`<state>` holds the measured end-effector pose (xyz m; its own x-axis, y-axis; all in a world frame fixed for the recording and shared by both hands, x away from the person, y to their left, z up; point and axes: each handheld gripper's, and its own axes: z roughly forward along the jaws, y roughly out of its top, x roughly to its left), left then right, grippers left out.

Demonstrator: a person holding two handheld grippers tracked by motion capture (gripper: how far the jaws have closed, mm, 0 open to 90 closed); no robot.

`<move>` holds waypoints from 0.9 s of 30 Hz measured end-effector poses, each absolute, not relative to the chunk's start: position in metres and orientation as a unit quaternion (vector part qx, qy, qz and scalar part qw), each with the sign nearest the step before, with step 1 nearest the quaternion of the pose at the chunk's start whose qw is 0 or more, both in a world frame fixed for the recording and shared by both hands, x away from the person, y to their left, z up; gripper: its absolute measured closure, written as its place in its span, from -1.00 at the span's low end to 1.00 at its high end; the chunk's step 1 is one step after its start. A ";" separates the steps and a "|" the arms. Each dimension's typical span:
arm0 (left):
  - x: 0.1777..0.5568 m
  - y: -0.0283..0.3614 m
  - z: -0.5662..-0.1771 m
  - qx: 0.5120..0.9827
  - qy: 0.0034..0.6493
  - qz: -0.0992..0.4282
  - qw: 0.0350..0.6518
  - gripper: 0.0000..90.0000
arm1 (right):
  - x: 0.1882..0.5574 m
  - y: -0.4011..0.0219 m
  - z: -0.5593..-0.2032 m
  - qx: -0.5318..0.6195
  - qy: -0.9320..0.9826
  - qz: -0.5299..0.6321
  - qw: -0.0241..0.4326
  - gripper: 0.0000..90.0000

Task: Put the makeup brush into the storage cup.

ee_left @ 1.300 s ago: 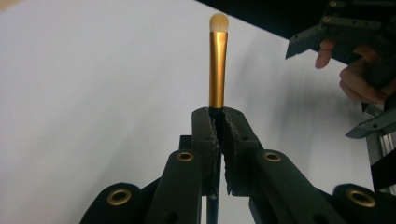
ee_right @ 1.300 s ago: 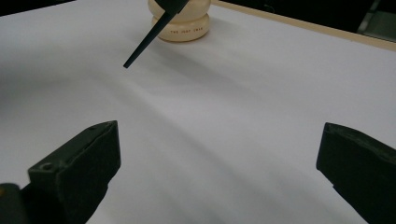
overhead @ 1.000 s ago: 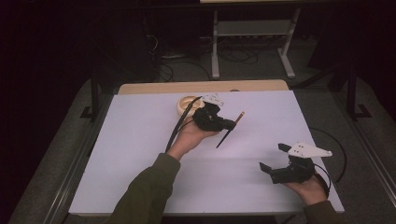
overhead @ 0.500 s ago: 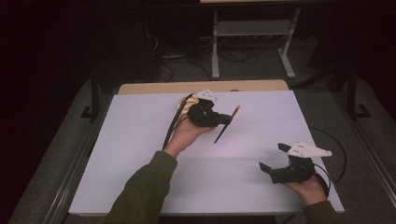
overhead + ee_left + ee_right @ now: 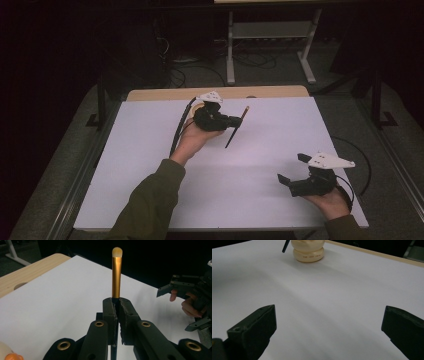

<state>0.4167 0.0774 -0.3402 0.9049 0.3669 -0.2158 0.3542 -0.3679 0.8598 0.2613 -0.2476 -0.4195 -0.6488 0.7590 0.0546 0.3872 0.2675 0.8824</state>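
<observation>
Black-handled makeup brush with copper ferrule (image 5: 116, 277) clamped upright in left gripper (image 5: 117, 306), cream round-based jar (image 5: 309, 251) beside it, right gripper (image 5: 295, 170) spread wide, low over white table (image 5: 150, 150).

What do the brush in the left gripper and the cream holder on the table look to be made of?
Brush: the ferrule looks like metal with a satin copper sheen, the tip is soft pale bristles, the handle matte black. Cream holder: smooth and slightly glossy with rounded edges, probably ceramic or plastic; I cannot tell which. The left gripper clamps the handle.
</observation>
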 end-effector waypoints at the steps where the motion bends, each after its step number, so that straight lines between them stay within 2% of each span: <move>1: 0.417 0.077 -0.340 0.827 0.218 0.006 0.518 0.87 | 0.261 -0.248 -0.420 0.371 0.772 0.478 0.194 -1.00; 27: 0.427 0.108 -0.332 0.811 0.249 0.033 0.528 0.87 | 0.261 -0.248 -0.420 0.369 0.773 0.478 0.197 -1.00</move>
<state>0.4269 0.1080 -0.3324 0.8734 0.4399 -0.2091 0.3695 -0.3186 0.8729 0.2615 -0.2475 -0.4196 -0.6505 0.7580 0.0479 0.3818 0.2718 0.8834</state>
